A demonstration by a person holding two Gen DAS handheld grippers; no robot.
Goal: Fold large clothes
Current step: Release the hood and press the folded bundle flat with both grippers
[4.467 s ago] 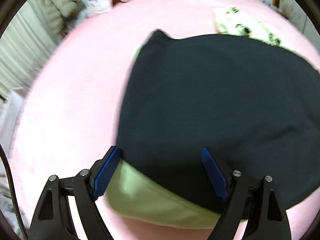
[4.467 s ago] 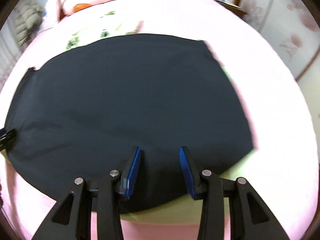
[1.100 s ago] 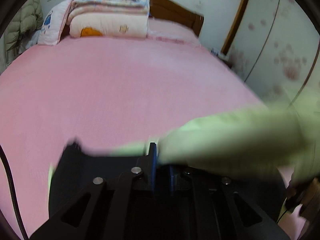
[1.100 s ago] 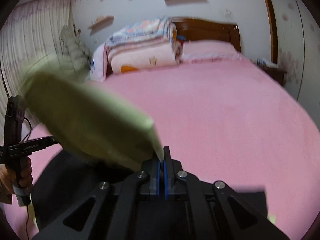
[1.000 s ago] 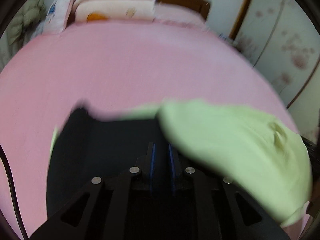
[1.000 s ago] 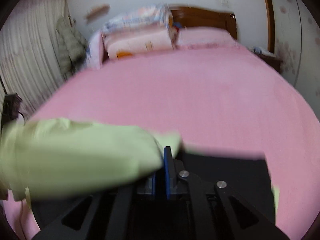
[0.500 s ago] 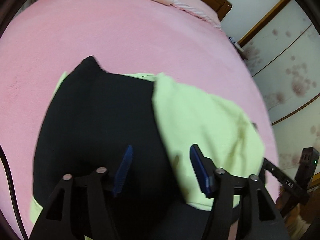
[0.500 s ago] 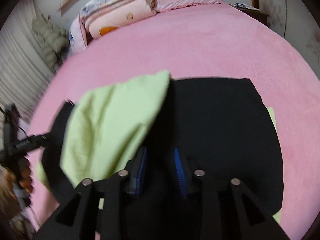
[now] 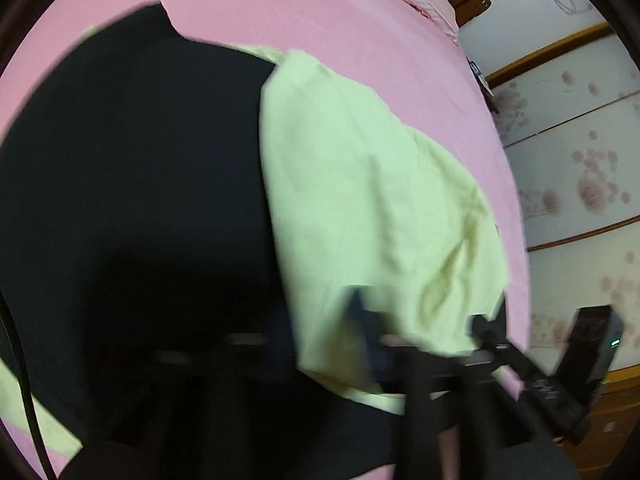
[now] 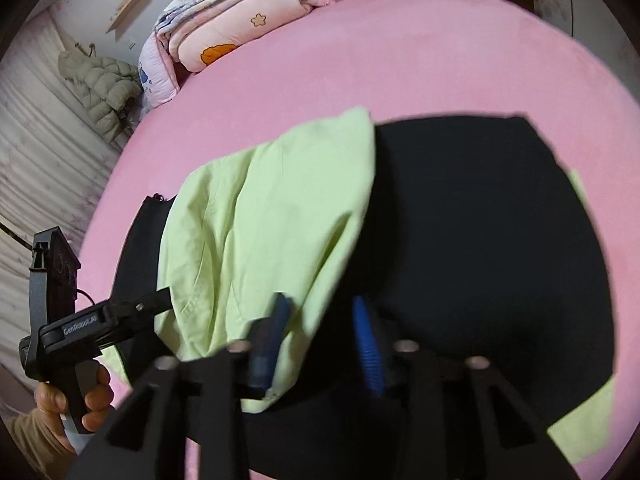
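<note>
A large garment, black outside [image 9: 132, 184] with a pale green lining [image 9: 372, 200], lies on the pink bed. One side is folded over, so the green lining [image 10: 264, 232] covers part of the black cloth [image 10: 480, 240]. My left gripper [image 9: 320, 348] is blurred, open and empty just above the fold's edge. My right gripper [image 10: 322, 336] is open and empty over the near end of the fold. The left gripper also shows in the right wrist view [image 10: 160, 300], at the garment's left edge.
The pink bedsheet [image 10: 400, 48] spreads around the garment. Folded quilts and pillows [image 10: 232, 28] lie at the headboard. A padded jacket [image 10: 100, 88] hangs by the curtain. A wardrobe with flower prints [image 9: 580, 152] stands beside the bed.
Both grippers carried the garment's edge over, laid the green side on the black cloth and opened. They have since drawn back toward the near edge, left view now blurred.
</note>
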